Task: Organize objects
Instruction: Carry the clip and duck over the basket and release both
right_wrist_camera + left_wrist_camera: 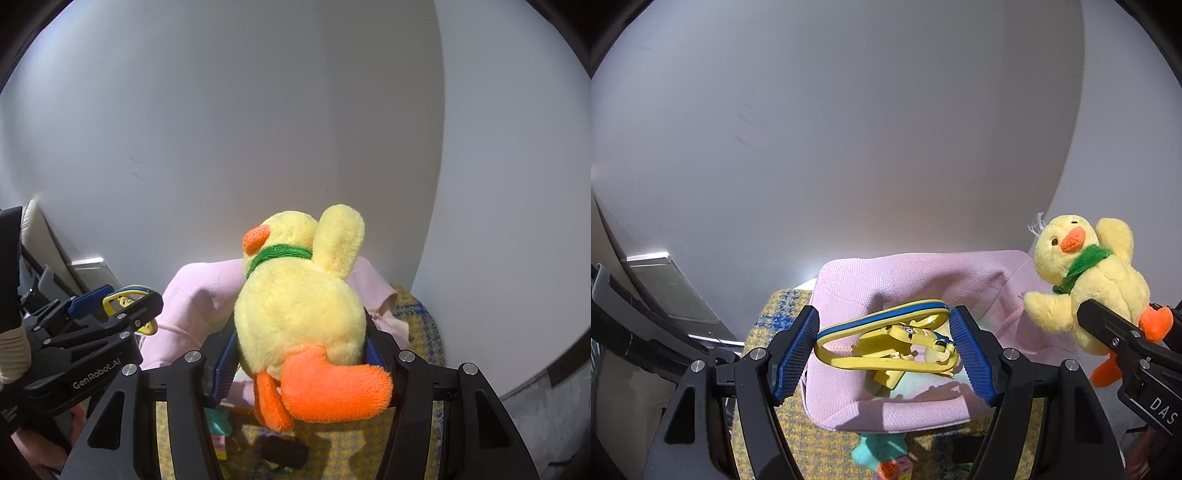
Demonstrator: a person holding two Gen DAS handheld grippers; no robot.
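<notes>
Tilting downward, left tongs (884, 345) pinch a yellow slipper (886, 341); right tongs (301, 350) clamp the plush duck (303, 306).

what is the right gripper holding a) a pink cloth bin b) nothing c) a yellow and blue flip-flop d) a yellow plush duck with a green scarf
d, the right gripper is clamped on the lower body of the yellow plush duck, whose green scarf and orange feet show; the left gripper has the yellow and blue flip-flop between its blue pads instead.
</notes>
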